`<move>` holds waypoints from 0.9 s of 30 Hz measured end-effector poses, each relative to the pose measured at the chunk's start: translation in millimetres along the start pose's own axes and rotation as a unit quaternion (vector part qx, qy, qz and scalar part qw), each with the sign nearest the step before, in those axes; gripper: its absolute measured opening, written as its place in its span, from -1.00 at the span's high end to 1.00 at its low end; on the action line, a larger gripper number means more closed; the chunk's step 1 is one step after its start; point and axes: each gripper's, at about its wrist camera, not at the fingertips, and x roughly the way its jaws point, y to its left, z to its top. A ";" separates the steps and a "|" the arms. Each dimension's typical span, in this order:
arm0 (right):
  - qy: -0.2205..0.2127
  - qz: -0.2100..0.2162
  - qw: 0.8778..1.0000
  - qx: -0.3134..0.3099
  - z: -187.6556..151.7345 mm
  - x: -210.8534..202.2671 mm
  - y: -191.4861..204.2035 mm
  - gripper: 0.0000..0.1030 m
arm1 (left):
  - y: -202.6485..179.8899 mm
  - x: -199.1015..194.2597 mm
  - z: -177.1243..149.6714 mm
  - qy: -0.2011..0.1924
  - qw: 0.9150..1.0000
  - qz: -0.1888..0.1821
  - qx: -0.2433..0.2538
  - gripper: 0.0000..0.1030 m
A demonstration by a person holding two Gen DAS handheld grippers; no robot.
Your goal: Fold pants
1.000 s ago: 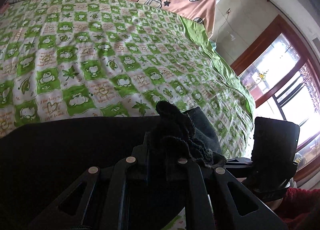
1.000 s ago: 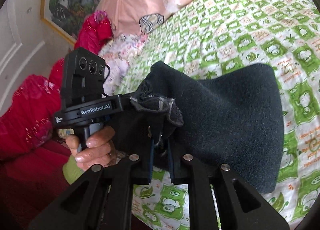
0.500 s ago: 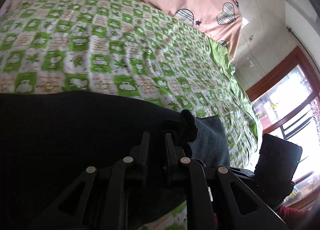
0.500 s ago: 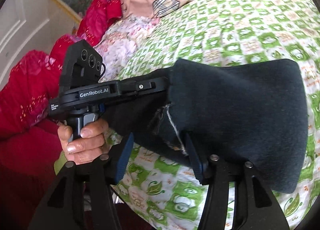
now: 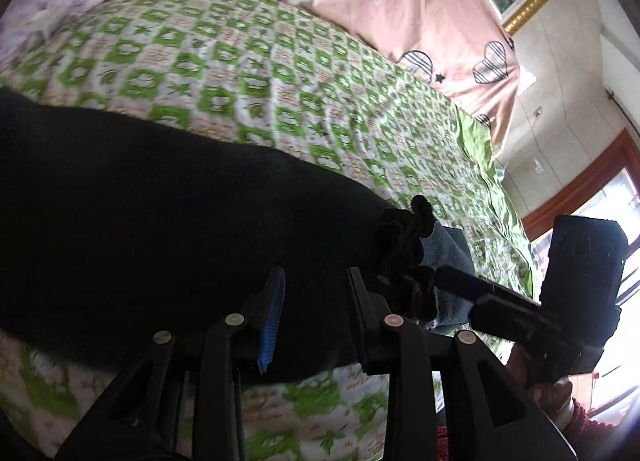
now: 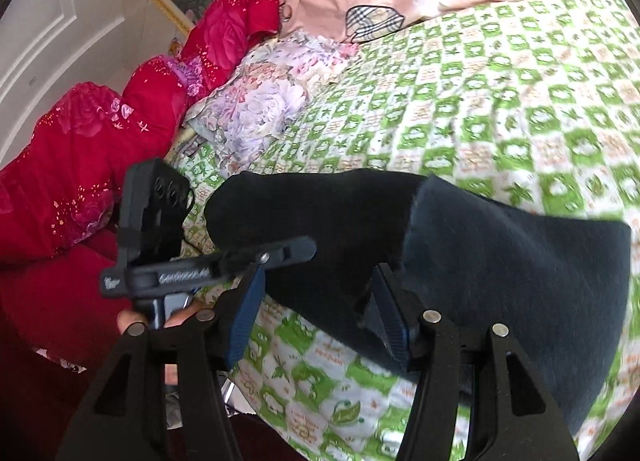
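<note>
From the left wrist we've got the left tool [image 5: 316,285] spread wide, not pinching anything. The dark pants [image 5: 160,229] lie flat on the green checkered bed [image 5: 320,101], spread right across under and just past the tool's tips. The right tool [image 5: 520,313] pokes in at the pants' bunched edge.

Over on the right wrist view, our right tool [image 6: 316,297] is spread open too, both fingers hovering over the pants [image 6: 500,269], with the left tool [image 6: 208,265] just beside the pants' dark end.
</note>
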 end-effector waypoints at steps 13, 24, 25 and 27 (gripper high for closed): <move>0.056 0.041 0.996 -0.059 25.6 62.0 37.1 -0.11 | 50.1 -68.2 -27.1 -0.063 0.991 0.090 -0.081 0.31; 0.093 0.045 0.991 -0.083 60.8 111.8 51.8 -0.16 | 102.9 -108.2 -31.3 -0.109 0.970 0.139 -0.170 0.15; 0.100 0.046 0.990 -0.090 65.1 118.9 55.2 -0.16 | 108.0 -110.4 -31.7 -0.111 0.967 0.145 -0.180 0.13; 0.115 0.049 0.986 -0.106 74.9 134.1 63.2 -0.16 | 119.4 -114.6 -32.3 -0.110 0.961 0.157 -0.199 0.13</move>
